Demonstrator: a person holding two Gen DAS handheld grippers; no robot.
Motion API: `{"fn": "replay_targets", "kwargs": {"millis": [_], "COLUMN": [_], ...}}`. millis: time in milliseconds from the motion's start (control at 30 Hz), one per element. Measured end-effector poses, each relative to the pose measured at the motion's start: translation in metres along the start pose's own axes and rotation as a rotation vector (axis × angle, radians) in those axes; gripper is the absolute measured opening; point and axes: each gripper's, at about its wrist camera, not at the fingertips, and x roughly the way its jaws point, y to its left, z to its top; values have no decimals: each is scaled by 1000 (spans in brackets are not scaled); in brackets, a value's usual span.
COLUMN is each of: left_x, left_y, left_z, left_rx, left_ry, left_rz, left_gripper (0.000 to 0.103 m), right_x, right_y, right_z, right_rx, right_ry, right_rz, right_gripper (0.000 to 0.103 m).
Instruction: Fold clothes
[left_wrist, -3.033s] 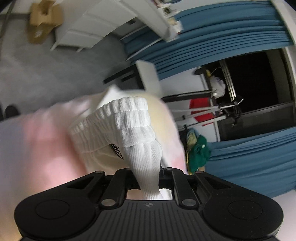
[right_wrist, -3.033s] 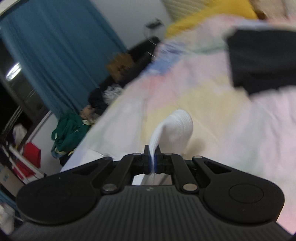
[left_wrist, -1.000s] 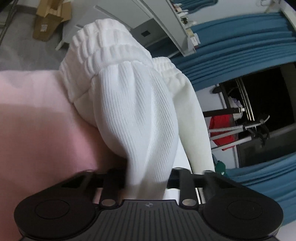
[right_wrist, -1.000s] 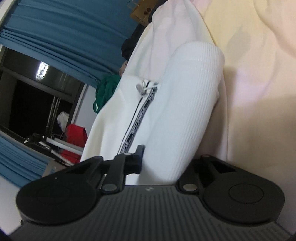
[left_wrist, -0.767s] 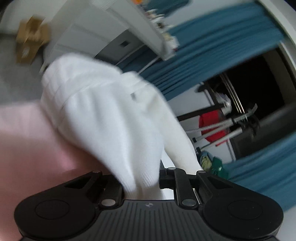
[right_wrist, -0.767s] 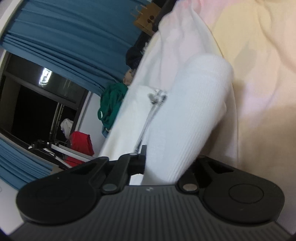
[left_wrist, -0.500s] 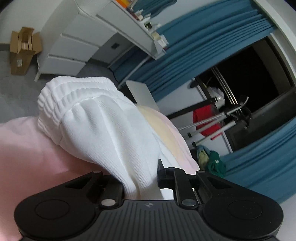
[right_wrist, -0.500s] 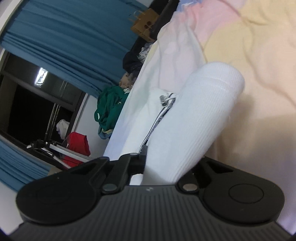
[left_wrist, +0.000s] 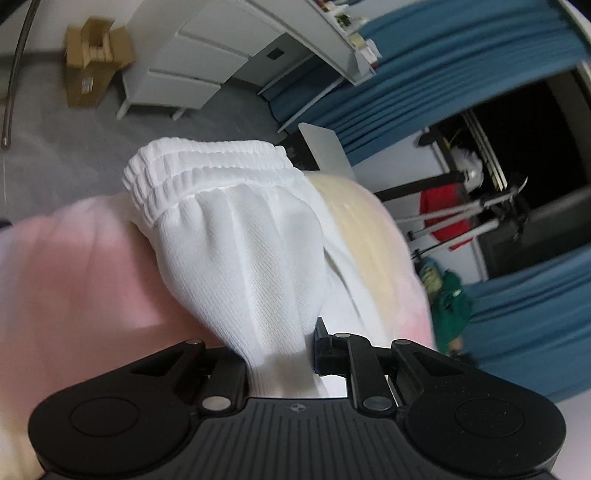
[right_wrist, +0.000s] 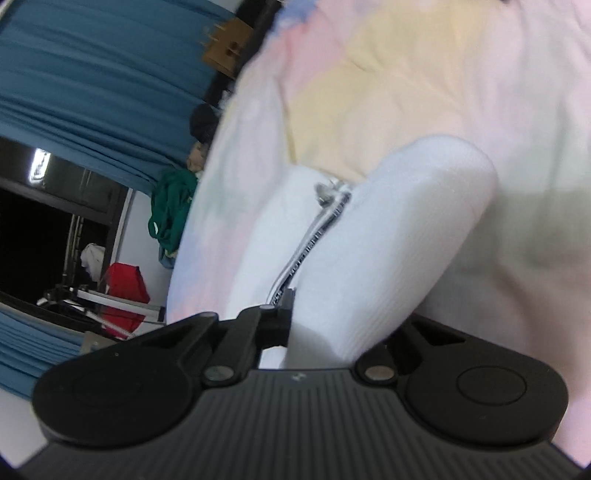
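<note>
A white ribbed garment (left_wrist: 251, 251) with an elastic gathered waistband (left_wrist: 192, 170) bulges up between the jaws of my left gripper (left_wrist: 277, 354), which is shut on it over the pastel bed cover (left_wrist: 81, 266). In the right wrist view the same white garment (right_wrist: 388, 236) shows a black-and-white drawstring with a metal tip (right_wrist: 325, 192). My right gripper (right_wrist: 332, 325) is shut on a thick fold of it, low over the bed cover (right_wrist: 424, 74).
A white dresser (left_wrist: 192, 70) and a cardboard box (left_wrist: 92, 62) stand on the grey floor beyond the bed. Blue curtains (left_wrist: 461, 48), a drying rack with a red item (left_wrist: 447, 206) and a green clothes pile (right_wrist: 170, 206) lie past the bed edge.
Both grippers have come down with the white garment toward the bed. The waistband now lies lower and flatter against the cover. The right gripper's fold rests nearer the bed surface.
</note>
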Motion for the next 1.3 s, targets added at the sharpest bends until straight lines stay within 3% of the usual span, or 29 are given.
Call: {"fn": "replay_targets", "kwargs": {"millis": [67, 233, 333, 500, 600, 700, 800, 900, 1000, 1167, 1300], "left_x": [0, 0, 3, 12, 15, 15, 13, 11, 0, -29, -51], "left_y": [-4, -20, -24, -25, -23, -25, -30, -38, -46, -52, -61], "left_z": [-4, -12, -13, -8, -6, -6, -9, -15, -26, -50, -64], "left_rx": [57, 165, 187, 155, 141, 170, 216, 286, 357, 435, 495], "left_ry": [1, -10, -6, 12, 21, 18, 22, 39, 21, -53, -161], "left_rz": [31, 86, 107, 108, 110, 129, 149, 197, 236, 236, 225], "left_gripper": [19, 26, 28, 28, 30, 33, 44, 62, 79, 83, 84], "right_x": [3, 4, 3, -3, 5, 15, 21, 23, 23, 26, 29], "right_y": [-13, -18, -17, 6, 8, -7, -23, -27, -28, -37, -36], "right_z": [-1, -1, -2, 1, 3, 4, 5, 9, 14, 21, 21], "right_rx": [53, 42, 25, -58, -85, 2, 92, 86, 58, 72, 47], "right_ry": [19, 40, 41, -52, -70, -49, -19, 10, 30, 38, 56], "right_rz": [13, 17, 41, 152, 114, 66, 51, 48, 50, 74, 88], "right_gripper": [12, 12, 12, 12, 12, 12, 16, 30, 38, 39, 40]}}
